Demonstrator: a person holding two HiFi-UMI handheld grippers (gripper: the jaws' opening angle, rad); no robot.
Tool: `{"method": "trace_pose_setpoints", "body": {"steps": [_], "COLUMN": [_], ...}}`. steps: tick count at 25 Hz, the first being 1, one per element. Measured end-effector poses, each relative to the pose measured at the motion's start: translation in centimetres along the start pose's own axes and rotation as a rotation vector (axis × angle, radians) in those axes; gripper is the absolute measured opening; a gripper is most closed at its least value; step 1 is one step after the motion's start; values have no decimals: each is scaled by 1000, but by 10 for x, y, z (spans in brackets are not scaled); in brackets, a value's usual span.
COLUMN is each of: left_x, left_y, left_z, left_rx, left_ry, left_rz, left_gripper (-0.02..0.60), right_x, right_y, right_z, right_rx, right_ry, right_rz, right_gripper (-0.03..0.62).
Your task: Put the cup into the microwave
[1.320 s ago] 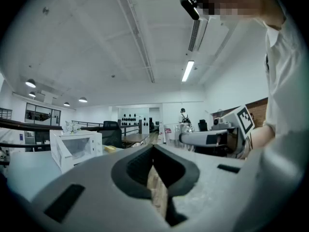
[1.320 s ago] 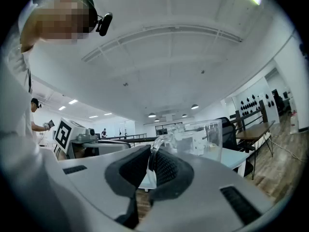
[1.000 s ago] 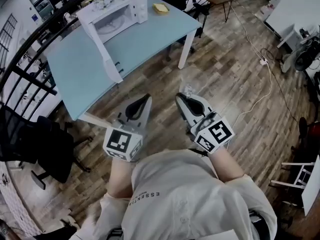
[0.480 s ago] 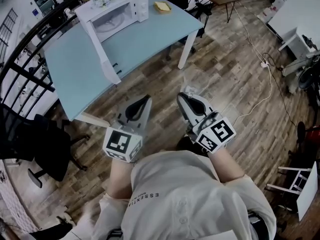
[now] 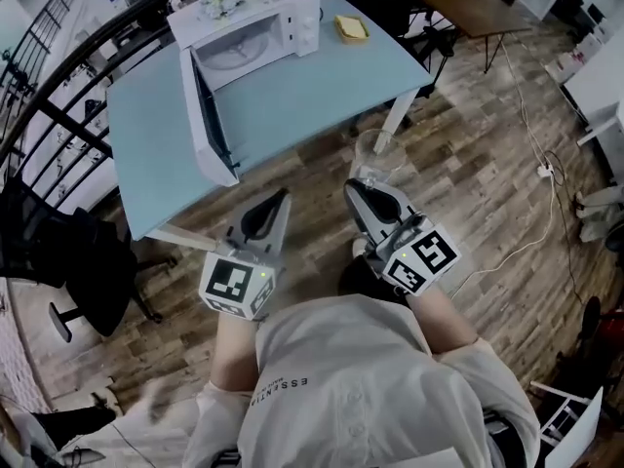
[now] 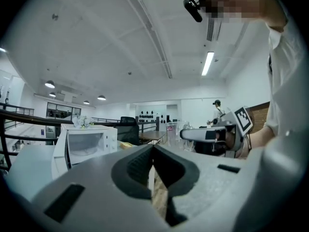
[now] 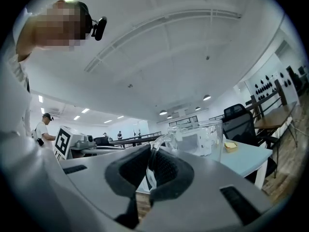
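A clear glass cup [image 5: 376, 154] hangs over the wooden floor just off the blue table's [image 5: 322, 86] near corner. My right gripper [image 5: 363, 185] is shut on its handle [image 7: 160, 145], and the cup body [image 7: 205, 138] stands upright beyond the jaws. The white microwave [image 5: 255, 37] sits at the table's far side with its door [image 5: 200, 115] swung wide open toward me and its cavity showing. It also shows in the left gripper view as the microwave [image 6: 84, 141]. My left gripper [image 5: 284, 196] is level beside the right one, its jaws [image 6: 151, 150] shut on nothing.
A yellow pad [image 5: 351, 27] lies on the table right of the microwave. A black office chair [image 5: 68, 261] and a dark railing [image 5: 58, 96] stand at the left. A white cable [image 5: 522, 247] runs over the floor at right, and a wooden table [image 5: 478, 3] stands beyond.
Both grippers and the cup have travelled toward the blue table. The table and the open microwave now sit closer and more central in the head view.
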State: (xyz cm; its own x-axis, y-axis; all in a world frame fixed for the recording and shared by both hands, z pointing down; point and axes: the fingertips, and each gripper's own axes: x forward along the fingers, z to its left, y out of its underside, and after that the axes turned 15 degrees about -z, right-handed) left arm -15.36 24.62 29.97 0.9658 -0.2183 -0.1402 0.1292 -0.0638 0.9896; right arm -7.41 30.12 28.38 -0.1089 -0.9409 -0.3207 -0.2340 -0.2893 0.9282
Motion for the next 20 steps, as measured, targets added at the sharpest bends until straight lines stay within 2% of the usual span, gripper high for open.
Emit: {"method": "trace_pose_setpoints", "body": {"steps": [11,15,20], "left_x": [137,166,189], "left_y": [14,21,41], "left_z": [21,28,40], "left_rx": [20,8,-23], "left_ry": [-198,-274,-313], "left_rz": [12,17,62], "left_gripper": [2,2,2], "right_x": [54,68,93], "right_y": [-15,-17,-10], "right_z": [-145,-179,-205], "right_rx": [64,67,86], "right_ry": [-204,-271,-327], "right_rz": [77,103,133], "right_gripper": [23,23,23]}}
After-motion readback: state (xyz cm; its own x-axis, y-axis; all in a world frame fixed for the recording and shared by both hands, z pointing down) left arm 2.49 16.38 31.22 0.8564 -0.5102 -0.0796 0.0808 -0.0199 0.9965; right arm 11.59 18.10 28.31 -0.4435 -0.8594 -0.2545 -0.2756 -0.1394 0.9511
